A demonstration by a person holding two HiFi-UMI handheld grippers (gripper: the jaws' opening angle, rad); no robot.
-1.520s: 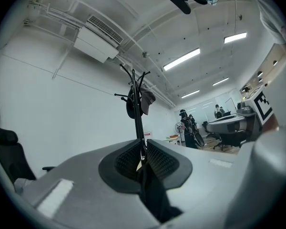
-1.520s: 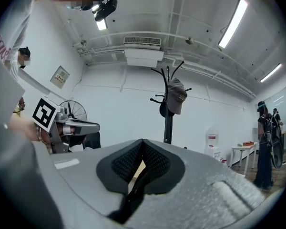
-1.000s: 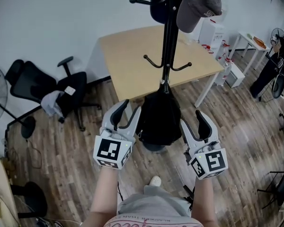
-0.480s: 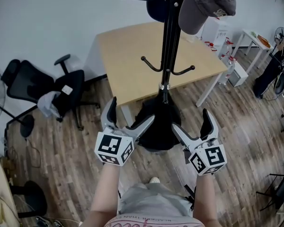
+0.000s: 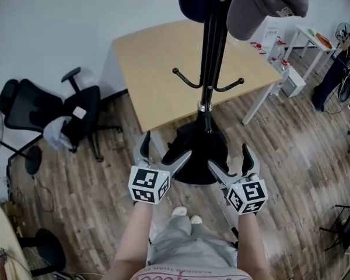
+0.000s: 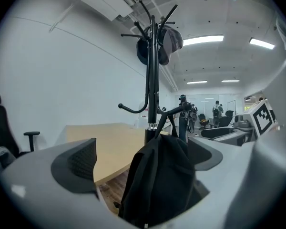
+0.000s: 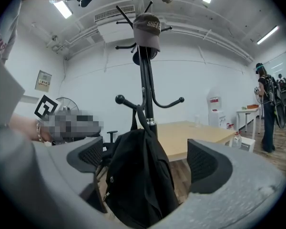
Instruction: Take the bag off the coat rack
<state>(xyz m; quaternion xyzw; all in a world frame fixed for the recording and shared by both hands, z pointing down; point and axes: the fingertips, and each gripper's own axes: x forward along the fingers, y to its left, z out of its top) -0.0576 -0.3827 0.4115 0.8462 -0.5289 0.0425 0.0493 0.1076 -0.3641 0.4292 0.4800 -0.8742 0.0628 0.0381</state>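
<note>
A black bag (image 5: 195,156) hangs by its strap from a low hook of the black coat rack (image 5: 210,57), against the pole. My left gripper (image 5: 164,150) is at the bag's left side and my right gripper (image 5: 229,159) at its right, both low and near my body. Both stand wide open. In the left gripper view the bag (image 6: 162,180) hangs between the spread jaws of the left gripper (image 6: 143,159), its pads clear of the cloth. The right gripper view shows the bag (image 7: 136,175) likewise between the open jaws of the right gripper (image 7: 145,161), untouched.
A grey cap (image 5: 266,4) and a dark item hang on the rack's top hooks. A wooden table (image 5: 157,69) stands right behind the rack. A black office chair (image 5: 52,107) is at the left, with white furniture and people at the far right. The floor is wood.
Both grippers' jaws have spread from half closed to wide open beside the bag. The hands have drawn slightly down and towards my body. The bag still hangs on its hook.
</note>
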